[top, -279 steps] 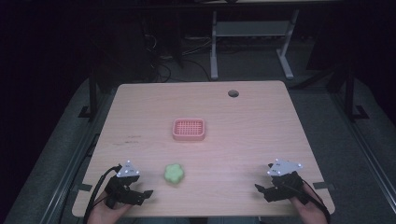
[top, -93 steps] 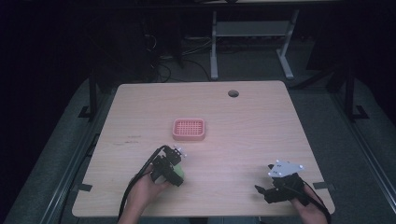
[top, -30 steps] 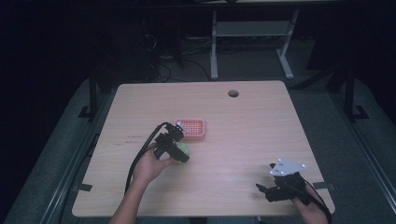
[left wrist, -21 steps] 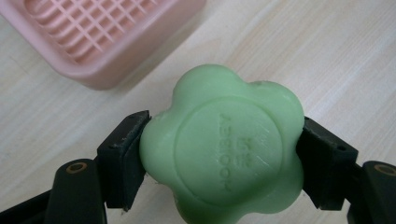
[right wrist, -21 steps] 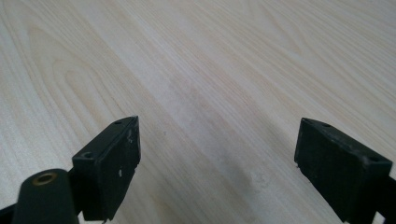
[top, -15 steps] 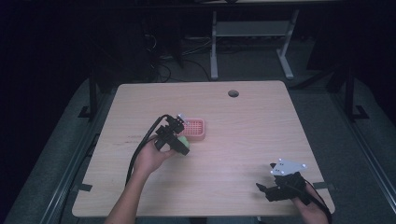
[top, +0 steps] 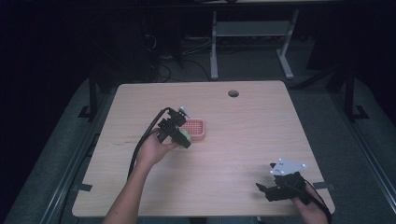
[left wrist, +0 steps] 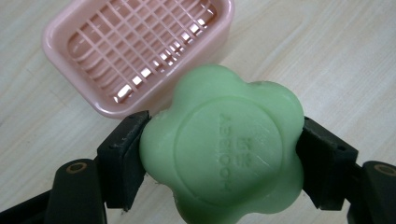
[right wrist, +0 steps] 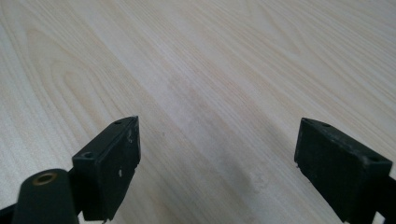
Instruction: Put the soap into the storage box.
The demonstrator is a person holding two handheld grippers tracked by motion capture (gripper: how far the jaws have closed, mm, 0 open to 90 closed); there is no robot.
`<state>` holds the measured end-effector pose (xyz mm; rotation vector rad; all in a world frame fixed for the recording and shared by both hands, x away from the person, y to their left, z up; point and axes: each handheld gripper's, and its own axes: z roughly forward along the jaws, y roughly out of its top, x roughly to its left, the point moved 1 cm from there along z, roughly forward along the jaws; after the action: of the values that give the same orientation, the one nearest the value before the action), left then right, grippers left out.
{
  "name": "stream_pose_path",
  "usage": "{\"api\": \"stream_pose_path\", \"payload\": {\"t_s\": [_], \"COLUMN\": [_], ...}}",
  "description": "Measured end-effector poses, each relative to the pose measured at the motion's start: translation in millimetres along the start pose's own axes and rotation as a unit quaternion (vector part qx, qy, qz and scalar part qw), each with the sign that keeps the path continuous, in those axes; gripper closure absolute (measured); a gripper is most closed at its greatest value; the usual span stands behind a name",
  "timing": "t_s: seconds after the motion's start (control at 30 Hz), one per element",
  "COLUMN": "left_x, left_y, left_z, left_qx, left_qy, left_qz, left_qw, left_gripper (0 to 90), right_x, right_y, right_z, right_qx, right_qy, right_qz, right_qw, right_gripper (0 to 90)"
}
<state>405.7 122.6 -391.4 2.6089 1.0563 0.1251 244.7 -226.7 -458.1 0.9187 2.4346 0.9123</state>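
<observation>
1. Left gripper (left wrist: 219,154) clamps the green soap (left wrist: 222,149) above the table (top: 243,140), at the pink dish's (left wrist: 140,51) 5 o'clock edge.
2. Right gripper (right wrist: 217,163) gapes wide, empty, at the table's 4 o'clock corner.

High cam looks down on my desk (top: 243,140); claw cams sit close, left shares the soap dish (left wrist: 135,51).

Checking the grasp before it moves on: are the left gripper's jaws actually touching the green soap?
Touching. In the left gripper view, both black jaws of the left gripper press against opposite sides of the green soap, with no gap.
</observation>
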Motion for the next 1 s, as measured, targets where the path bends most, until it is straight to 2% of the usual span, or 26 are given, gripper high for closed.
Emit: {"api": "stream_pose_path", "payload": {"t_s": [0.23,0.67,0.87,0.93,1.0], "left_x": [5.9,15.8,21.9,23.1,23.5], "left_y": [9.2,32.6,40.7,43.7,46.1], "left_z": [-2.8,1.1,5.0,8.6,11.4], "left_qx": [0.002,0.003,0.007,0.005,0.009], "left_qy": [0.005,0.010,0.011,0.004,0.009], "left_qz": [0.000,-0.015,-0.019,-0.024,-0.023], "left_qw": [1.0000,0.9998,0.9997,0.9997,0.9996], "left_gripper": [26.4,26.4,26.4,26.4,26.4], "right_x": [-0.2,-0.1,-0.2,-0.5,-0.5], "right_y": [-0.1,-0.1,-0.1,-0.3,-0.3], "right_z": [-0.2,-0.7,-1.1,-0.8,-0.8], "right_qx": [-0.001,-0.003,-0.003,-0.003,-0.003], "right_qy": [0.000,0.001,0.001,0.001,0.001], "right_qz": [0.002,0.007,0.006,0.006,0.006], "right_qw": [1.0000,1.0000,1.0000,1.0000,1.0000], "right_gripper": [13.8,13.9,13.8,13.9,13.9]}}
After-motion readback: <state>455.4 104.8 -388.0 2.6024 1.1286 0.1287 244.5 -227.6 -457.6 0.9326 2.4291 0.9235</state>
